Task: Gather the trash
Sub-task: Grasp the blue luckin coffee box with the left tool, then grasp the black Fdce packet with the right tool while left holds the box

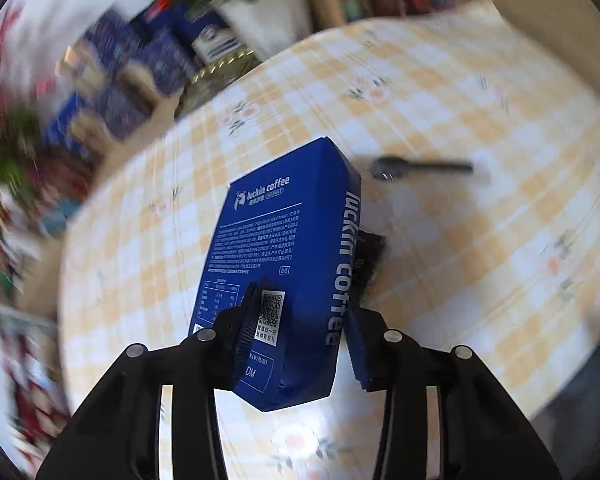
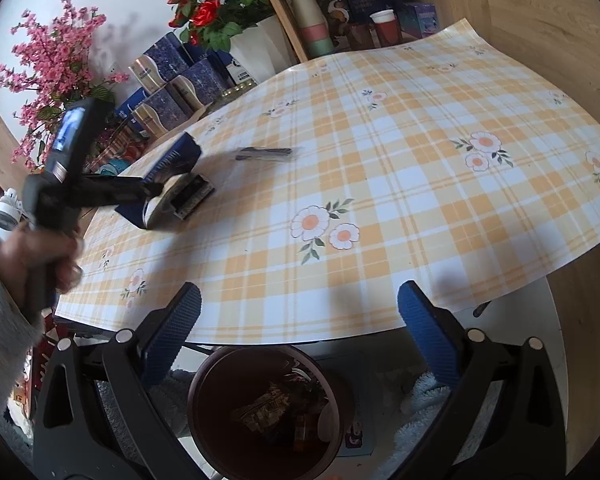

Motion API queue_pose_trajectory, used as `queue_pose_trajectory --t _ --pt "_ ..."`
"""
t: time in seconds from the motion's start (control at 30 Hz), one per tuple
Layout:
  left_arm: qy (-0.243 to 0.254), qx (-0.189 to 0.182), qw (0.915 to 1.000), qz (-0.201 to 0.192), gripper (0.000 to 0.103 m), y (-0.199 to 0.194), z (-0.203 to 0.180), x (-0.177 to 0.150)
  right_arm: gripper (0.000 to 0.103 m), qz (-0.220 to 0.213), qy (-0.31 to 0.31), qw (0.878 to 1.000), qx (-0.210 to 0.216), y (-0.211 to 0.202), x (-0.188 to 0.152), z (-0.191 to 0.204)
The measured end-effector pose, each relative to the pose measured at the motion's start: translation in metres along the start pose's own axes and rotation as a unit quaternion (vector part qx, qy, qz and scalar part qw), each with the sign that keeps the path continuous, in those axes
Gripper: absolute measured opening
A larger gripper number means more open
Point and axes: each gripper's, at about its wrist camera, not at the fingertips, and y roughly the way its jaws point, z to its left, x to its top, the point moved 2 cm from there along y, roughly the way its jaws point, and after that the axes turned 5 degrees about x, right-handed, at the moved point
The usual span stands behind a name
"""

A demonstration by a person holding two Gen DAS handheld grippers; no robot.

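- The left hand-held gripper [image 1: 300, 332] clamps its ribbed blue pads on a glossy blue cardboard box [image 1: 284, 264].
- The right hand-held gripper [image 2: 296, 344] is released above the checked desk [image 2: 400, 184].

Checked, flower-printed tablecloth [image 2: 380, 184] — blue coffee box [image 1: 284, 264] and wrapped dark spoon [image 1: 416, 168] on it

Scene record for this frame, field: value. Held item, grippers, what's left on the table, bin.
left gripper: jaws closed on the blue Luckin Coffee box, lifted at a tilt over the table
right gripper: jaws open, nothing between them, above the near table edge
tablecloth: yellow plaid with flowers
left on table: black spoon, in a clear wrapper in the right wrist view
bin: dark round trash bin on the floor below the table edge, already holding some trash
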Motion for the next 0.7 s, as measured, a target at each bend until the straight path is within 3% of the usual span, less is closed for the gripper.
queue_pose_trajectory --t 0.13,0.3,0.4,0.53,0.7 --pt "-0.106 -0.068 0.9919 0.016 0.033 -0.013 0.06 -0.012 0.097 -0.002 -0.009 1.0 0.003 -0.005 0.001 0.008" --pt "-0.204 -0.125 0.9707 0.021 0.033 -0.02 0.122 -0.047 0.097 0.004 -0.02 1.0 0.002 -0.005 -0.001 0.017" --pt "-0.232 -0.135 0.963 0.024 0.032 -0.019 0.142 -0.056 0.097 0.012 -0.024 1.0 0.001 0.0 -0.003 0.021" --pt "-0.244 -0.108 0.9627 0.044 0.027 -0.006 0.162 -0.068 0.097 0.02 -0.034 0.999 0.001 0.005 -0.004 0.029" --pt "-0.276 -0.117 0.9531 0.039 0.025 0.008 0.183 -0.09 0.097 0.035 -0.053 0.998 -0.005 0.017 -0.001 0.037"
